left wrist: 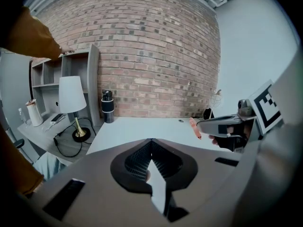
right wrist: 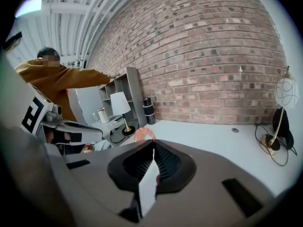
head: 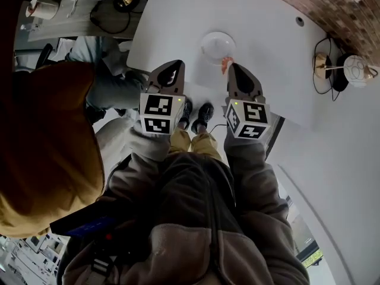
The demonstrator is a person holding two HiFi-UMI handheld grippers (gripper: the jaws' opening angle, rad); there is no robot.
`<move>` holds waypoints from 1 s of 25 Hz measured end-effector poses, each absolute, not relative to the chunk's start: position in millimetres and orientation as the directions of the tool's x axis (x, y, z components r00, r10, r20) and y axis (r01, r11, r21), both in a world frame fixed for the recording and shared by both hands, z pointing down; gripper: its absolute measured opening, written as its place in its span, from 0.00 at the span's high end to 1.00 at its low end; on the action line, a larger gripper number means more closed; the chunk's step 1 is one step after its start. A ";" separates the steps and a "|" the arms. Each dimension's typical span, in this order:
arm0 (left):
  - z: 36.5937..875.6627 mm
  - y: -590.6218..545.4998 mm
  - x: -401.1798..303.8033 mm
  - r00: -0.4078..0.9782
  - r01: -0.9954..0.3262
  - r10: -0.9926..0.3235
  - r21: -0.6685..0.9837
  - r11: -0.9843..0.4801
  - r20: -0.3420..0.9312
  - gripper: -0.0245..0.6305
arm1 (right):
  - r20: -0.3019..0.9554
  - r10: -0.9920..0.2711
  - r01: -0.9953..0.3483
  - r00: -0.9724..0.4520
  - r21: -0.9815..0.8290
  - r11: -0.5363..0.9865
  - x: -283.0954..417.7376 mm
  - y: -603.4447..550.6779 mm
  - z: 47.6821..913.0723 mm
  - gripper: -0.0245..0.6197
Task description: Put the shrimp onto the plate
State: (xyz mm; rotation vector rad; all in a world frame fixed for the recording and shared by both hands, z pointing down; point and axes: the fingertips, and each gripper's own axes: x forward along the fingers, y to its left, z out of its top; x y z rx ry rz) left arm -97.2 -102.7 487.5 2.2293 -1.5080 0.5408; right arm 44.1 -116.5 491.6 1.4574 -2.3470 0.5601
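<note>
A pale round plate (head: 206, 39) rests on the white table (head: 267, 46), just beyond both grippers. My right gripper (head: 232, 70) is shut on the orange shrimp (head: 226, 64), which it holds in the air beside the plate's near edge. In the right gripper view the shrimp (right wrist: 143, 135) pokes out above the closed jaws. The left gripper view shows the shrimp (left wrist: 194, 127) at the right gripper's tip. My left gripper (head: 172, 71) is shut with nothing in it, level with the right one and left of the plate.
A lamp with a white shade (left wrist: 72, 94) and a black bottle (left wrist: 107, 107) stand at the table's far left by a grey shelf (left wrist: 66, 74). A person in a mustard sleeve (head: 41, 141) stands at my left. A globe lamp (head: 358, 70) and cables lie at the right.
</note>
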 end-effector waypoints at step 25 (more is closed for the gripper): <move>594.4 -92.3 -88.2 0.346 -0.932 -0.613 0.185 -0.311 0.710 0.96 | 0.719 -0.572 -0.910 -0.394 -0.217 0.354 48.5 -154.5 672.3 0.95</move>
